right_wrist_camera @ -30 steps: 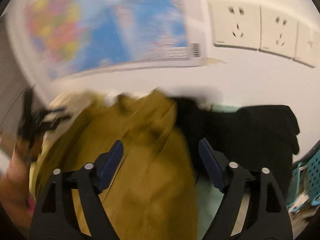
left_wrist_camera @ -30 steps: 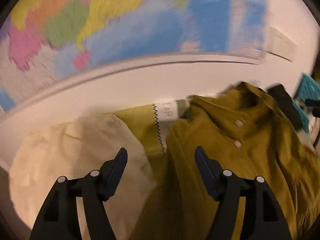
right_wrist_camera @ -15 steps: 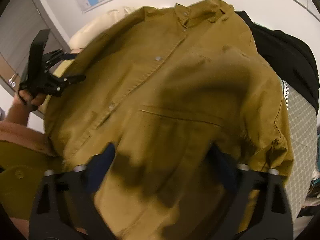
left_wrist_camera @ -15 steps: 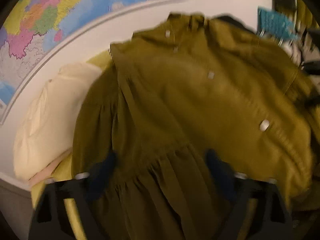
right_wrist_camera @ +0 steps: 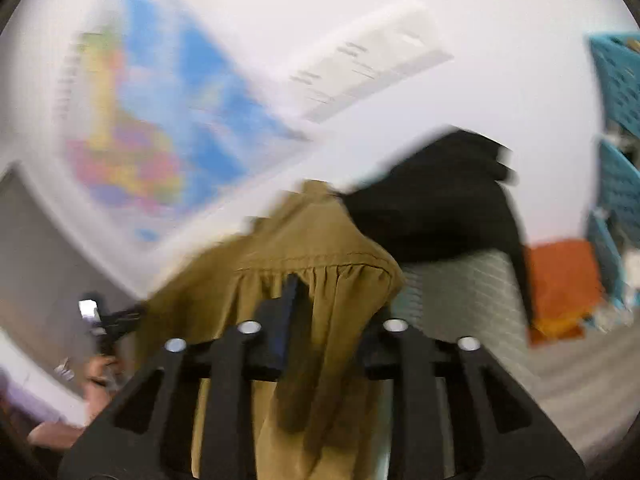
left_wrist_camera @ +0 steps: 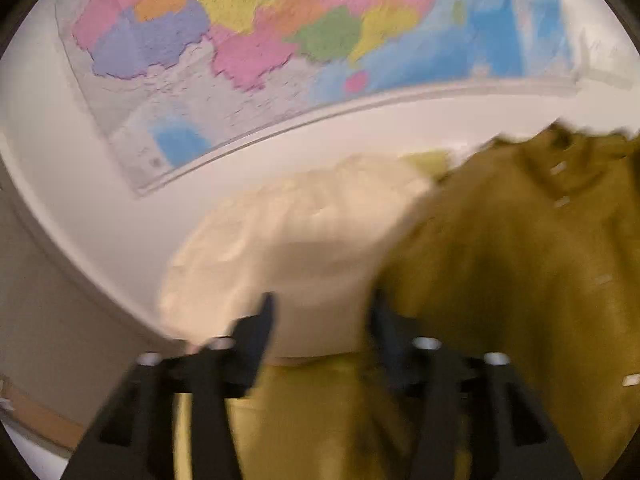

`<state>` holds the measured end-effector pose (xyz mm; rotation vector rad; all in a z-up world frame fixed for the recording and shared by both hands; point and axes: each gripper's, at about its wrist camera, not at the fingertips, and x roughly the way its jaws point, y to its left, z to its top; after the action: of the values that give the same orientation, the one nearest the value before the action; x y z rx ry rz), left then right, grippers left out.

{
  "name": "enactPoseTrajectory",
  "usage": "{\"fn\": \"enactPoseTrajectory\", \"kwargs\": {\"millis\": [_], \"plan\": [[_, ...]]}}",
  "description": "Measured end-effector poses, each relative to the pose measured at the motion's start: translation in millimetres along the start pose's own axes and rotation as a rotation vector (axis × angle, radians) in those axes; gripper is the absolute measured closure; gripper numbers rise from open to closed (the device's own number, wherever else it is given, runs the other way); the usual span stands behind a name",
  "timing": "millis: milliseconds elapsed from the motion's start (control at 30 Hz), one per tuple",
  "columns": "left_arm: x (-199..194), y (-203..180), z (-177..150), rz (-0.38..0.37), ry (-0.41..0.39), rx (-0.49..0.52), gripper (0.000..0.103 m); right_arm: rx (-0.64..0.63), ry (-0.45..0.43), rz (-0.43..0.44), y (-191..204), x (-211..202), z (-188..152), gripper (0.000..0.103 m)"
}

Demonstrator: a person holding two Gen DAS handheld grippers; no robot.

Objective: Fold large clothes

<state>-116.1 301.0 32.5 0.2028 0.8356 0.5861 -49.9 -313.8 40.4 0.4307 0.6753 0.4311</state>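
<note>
The olive buttoned shirt (left_wrist_camera: 520,272) fills the right of the left wrist view, collar toward the wall. My left gripper (left_wrist_camera: 322,320) stands with its jaws apart at the shirt's left edge, over a cream cloth (left_wrist_camera: 296,248); the right finger touches the olive cloth. In the right wrist view the shirt (right_wrist_camera: 320,280) hangs over and between the jaws of my right gripper (right_wrist_camera: 320,312), which look narrowed on a gathered seam. Both views are blurred.
A colourful wall map (left_wrist_camera: 280,40) hangs behind. A black garment (right_wrist_camera: 440,208) lies right of the shirt, with an orange cloth (right_wrist_camera: 560,280) and teal baskets (right_wrist_camera: 620,92) beyond. A grey checked surface (right_wrist_camera: 460,292) lies below. The person's other hand and left gripper (right_wrist_camera: 104,320) show at left.
Both grippers dropped from above the spread shirt to its edges. The right jaws narrowed onto the olive cloth and the cameras tipped up toward the wall.
</note>
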Motion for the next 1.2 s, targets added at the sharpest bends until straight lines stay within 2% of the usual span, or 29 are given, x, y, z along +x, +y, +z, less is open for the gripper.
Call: {"fn": "enactPoseTrajectory", "kwargs": {"millis": [33, 100, 167, 233, 300, 367, 433, 500, 567, 600, 633, 667, 700, 733, 833, 900, 1000, 1100, 1200], "plan": [[3.9, -1.4, -3.8, 0.033, 0.016, 0.004, 0.043, 0.039, 0.033, -0.019, -11.9, 8.5, -3.9, 0.065], [4.0, -9.6, -7.3, 0.025, 0.019, 0.005, 0.043, 0.121, 0.104, -0.081, -39.5, 39.8, -16.7, 0.056], [-5.5, -11.0, -5.1, 0.018, -0.021, -0.016, 0.040, 0.152, 0.130, -0.167, -56.1, 48.9, -28.0, 0.030], [-22.5, -5.8, -0.6, -0.007, -0.078, -0.058, 0.034, 0.157, 0.108, -0.202, -63.4, 35.1, -39.2, 0.022], [-39.5, -7.5, 4.5, -0.075, -0.123, -0.086, 0.034, 0.120, 0.082, -0.233, -57.6, 16.6, -43.8, 0.021], [-57.3, -9.7, 10.0, -0.157, -0.170, -0.102, 0.030, 0.004, 0.038, -0.272, -27.3, -6.5, -50.5, 0.015], [-68.1, -23.4, 14.0, -0.234, -0.203, -0.085, 0.030, -0.120, 0.021, -0.273, 10.1, -20.7, -62.0, 0.010], [-72.5, -41.3, 13.8, -0.284, -0.212, -0.053, 0.029, -0.270, 0.050, -0.265, 41.8, -20.4, -80.3, 0.008], [-72.1, -64.7, 14.7, -0.329, -0.209, -0.007, 0.029, -0.377, 0.113, -0.312, 57.9, -7.1, -98.7, 0.009], [-70.6, -76.9, 15.0, -0.353, -0.204, 0.019, 0.029, -0.440, 0.166, -0.368, 62.0, 6.9, -109.6, 0.011], [-69.3, -85.0, 15.1, -0.367, -0.198, 0.031, 0.027, -0.457, 0.201, -0.402, 62.4, 17.8, -113.5, 0.025], [-67.1, -96.4, 14.1, -0.393, -0.183, 0.047, 0.025, -0.441, 0.238, -0.427, 54.7, 26.6, -115.8, 0.058], [-64.2, -106.7, 13.0, -0.418, -0.165, 0.063, 0.024, -0.382, 0.282, -0.397, 42.9, 31.9, -114.4, 0.076], [-62.3, -113.3, 11.7, -0.427, -0.157, 0.073, 0.024, -0.322, 0.299, -0.332, 32.8, 29.9, -110.1, 0.096], [-59.0, -127.6, 10.6, -0.458, -0.150, 0.099, 0.024, -0.247, 0.237, -0.206, 36.9, 1.0, -88.4, 0.097], [-59.6, -129.5, 12.9, -0.497, -0.162, 0.103, 0.024, -0.232, 0.181, -0.104, 59.4, -29.0, -63.2, 0.097], [-61.6, -127.0, 17.2, -0.566, -0.179, 0.088, 0.024, -0.252, 0.139, 0.021, 104.7, -51.6, -34.5, 0.098], [-62.0, -120.5, 24.3, -0.652, -0.183, 0.066, 0.024, -0.255, 0.147, 0.124, 134.6, -44.8, -12.8, 0.098], [-62.8, -111.1, 30.9, -0.713, -0.189, 0.046, 0.024, -0.264, 0.191, 0.244, 170.9, -9.3, -0.5, 0.097]]}}
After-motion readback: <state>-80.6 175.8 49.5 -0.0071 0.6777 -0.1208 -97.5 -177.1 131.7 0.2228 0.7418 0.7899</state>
